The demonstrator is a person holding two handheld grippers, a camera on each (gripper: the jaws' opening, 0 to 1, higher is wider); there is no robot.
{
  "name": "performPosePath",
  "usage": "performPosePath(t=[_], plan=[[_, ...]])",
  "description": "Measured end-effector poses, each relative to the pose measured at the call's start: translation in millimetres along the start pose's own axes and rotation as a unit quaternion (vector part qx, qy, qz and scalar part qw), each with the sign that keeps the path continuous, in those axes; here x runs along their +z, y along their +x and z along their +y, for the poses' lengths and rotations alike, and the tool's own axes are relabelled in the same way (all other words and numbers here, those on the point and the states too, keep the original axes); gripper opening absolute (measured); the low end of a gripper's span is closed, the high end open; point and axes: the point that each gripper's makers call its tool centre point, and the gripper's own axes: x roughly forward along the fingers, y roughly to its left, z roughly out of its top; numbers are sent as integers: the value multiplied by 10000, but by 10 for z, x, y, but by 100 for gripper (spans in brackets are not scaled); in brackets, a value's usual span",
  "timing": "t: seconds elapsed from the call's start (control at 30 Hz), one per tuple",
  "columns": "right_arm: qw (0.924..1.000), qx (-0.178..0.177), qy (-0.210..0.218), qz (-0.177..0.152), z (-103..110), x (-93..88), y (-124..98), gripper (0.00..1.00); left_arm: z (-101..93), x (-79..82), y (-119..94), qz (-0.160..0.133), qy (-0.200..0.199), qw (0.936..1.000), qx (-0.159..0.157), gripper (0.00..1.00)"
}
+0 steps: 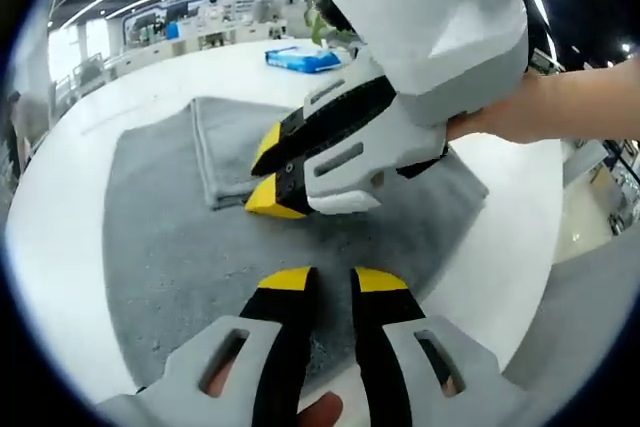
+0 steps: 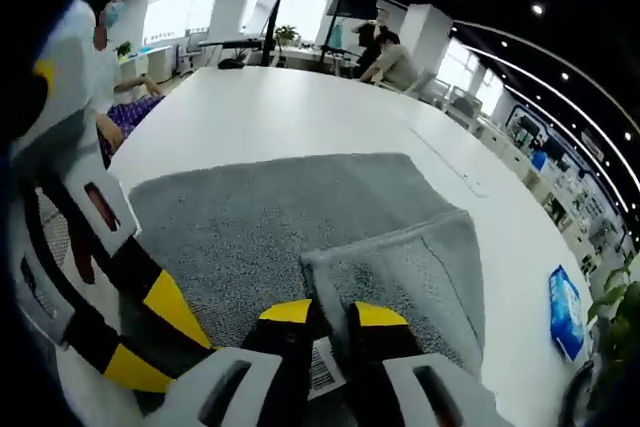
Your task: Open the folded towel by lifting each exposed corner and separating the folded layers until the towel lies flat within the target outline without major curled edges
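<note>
A white table [image 1: 80, 197] carries a grey towel [image 1: 180, 247] spread wide, with one folded layer [image 2: 410, 267] still lying doubled over on top of it. In the right gripper view, the right gripper [image 2: 333, 315] sits at the edge of that folded layer, its jaws nearly together with a narrow gap; whether they pinch the cloth I cannot tell. The left gripper [image 1: 333, 279] hovers low over the flat part, jaws slightly apart and holding nothing. A small blue packet [image 1: 303, 58] lies well apart
</note>
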Motion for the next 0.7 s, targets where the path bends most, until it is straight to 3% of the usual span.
performPosePath(t=[0.07, 0.23, 0.47, 0.7], plan=[[9998, -129, -123, 42, -34, 5, -14, 2, 0, -1, -1, 0, 3, 10000, 3, 14], [9997, -223, 9, 6, -110, 0, -73, 1, 1, -2, -6, -9, -20, 10000, 0, 14], [9977, -668, 60, -27, -448, -114, -236, 1, -3, -3, -11, -16, -31, 10000, 0, 14], [9888, -1191, 876, -203, -860, -227, -390, 1, 1, -4, -10, -34, -42, 10000, -5, 14]])
